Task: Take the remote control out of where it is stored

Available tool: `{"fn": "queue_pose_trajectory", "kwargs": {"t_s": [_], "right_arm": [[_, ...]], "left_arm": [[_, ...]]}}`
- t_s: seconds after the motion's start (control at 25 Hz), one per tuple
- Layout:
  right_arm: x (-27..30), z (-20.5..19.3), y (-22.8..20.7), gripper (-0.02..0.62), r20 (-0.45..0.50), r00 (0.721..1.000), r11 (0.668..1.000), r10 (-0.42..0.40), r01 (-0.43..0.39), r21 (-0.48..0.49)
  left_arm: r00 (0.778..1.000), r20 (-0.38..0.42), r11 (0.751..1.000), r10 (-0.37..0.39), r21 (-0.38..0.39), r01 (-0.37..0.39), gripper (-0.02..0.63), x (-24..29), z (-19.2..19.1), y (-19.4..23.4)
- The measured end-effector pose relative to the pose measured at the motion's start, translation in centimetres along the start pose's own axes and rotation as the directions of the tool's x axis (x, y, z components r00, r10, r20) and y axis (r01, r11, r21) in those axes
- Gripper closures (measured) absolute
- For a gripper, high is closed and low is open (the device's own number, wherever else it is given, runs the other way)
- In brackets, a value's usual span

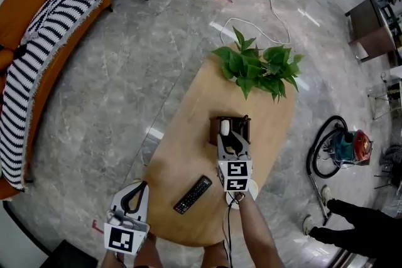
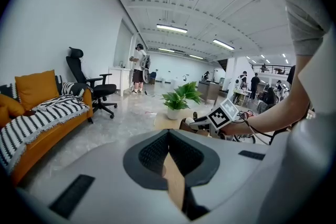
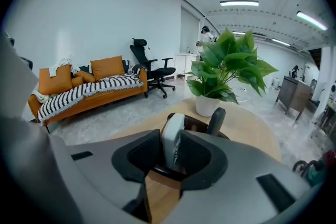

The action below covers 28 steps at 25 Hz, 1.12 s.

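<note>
Reaches over the oval wooden bench (image 1: 182, 154) from its 6 o'clock edge, right forearm (image 1: 254, 232) stretched almost straight toward 12 o'clock. Tips the wrist so that the right tongs (image 1: 230, 137) slope down into the dark brown holder (image 1: 214, 133) near the bench's middle. Has those jaws set apart, one on each side of the white remote (image 1: 224, 127), pads close to its flanks but with no clamp to be seen.

In the right gripper view, the same: right tongs (image 3: 176, 148) parted, white remote (image 3: 172, 136) standing on end between the pads, lower end down in the holder (image 3: 195, 122). At 2 o'clock of it in that holder, a second, dark remote (image 3: 216, 119), also upright and clear of the jaws. Beyond, at the bench's 12 o'clock end, a potted plant (image 3: 228, 60).

Carries the left tongs (image 1: 141, 189) low at the bench's 7 o'clock edge, hand drawn back near the body, nose aimed toward 1 o'clock and sloped gently down. Shows them closed in the left gripper view: left tongs (image 2: 168, 136) tip to tip, nothing between, only bench wood below. Well apart from the holder.

At 7 o'clock of the holder, between the two tongs, a black remote (image 1: 193, 194) lying flat and slanted on the bench, touched by neither.
</note>
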State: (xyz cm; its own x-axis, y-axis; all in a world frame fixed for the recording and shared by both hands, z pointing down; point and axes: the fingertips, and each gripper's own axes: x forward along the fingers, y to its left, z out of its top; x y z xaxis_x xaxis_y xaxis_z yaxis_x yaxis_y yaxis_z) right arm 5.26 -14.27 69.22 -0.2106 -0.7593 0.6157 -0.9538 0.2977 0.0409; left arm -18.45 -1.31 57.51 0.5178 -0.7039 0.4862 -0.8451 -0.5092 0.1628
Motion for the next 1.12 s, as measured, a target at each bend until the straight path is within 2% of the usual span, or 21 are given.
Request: {"fn": "queue_pose_trajectory", "kwargs": {"t_s": [0.2,0.48,1.12], "right_arm": [[0.1,-0.1,-0.1,0.472,-0.022,1.0,1.0,0.004,-0.004,-0.02],[0.2,-0.4,-0.7,0.492,-0.055,0.997,0.999,-0.047,0.045,-0.031],[-2.6,2.9,-0.5,0.502,0.021,0.999,0.998,-0.035,0.036,-0.047]], "left_arm": [[1.0,-0.008,1.0,-0.003,-0.001,0.003,0.6,0.3,0.0,-0.1],[1.0,-0.002,1.0,-0.006,0.006,0.006,0.6,0.2,0.4,-0.1],[1.0,0.024,1.0,-0.005,0.028,0.004,0.6,-1.6,2.4,-0.9]]}}
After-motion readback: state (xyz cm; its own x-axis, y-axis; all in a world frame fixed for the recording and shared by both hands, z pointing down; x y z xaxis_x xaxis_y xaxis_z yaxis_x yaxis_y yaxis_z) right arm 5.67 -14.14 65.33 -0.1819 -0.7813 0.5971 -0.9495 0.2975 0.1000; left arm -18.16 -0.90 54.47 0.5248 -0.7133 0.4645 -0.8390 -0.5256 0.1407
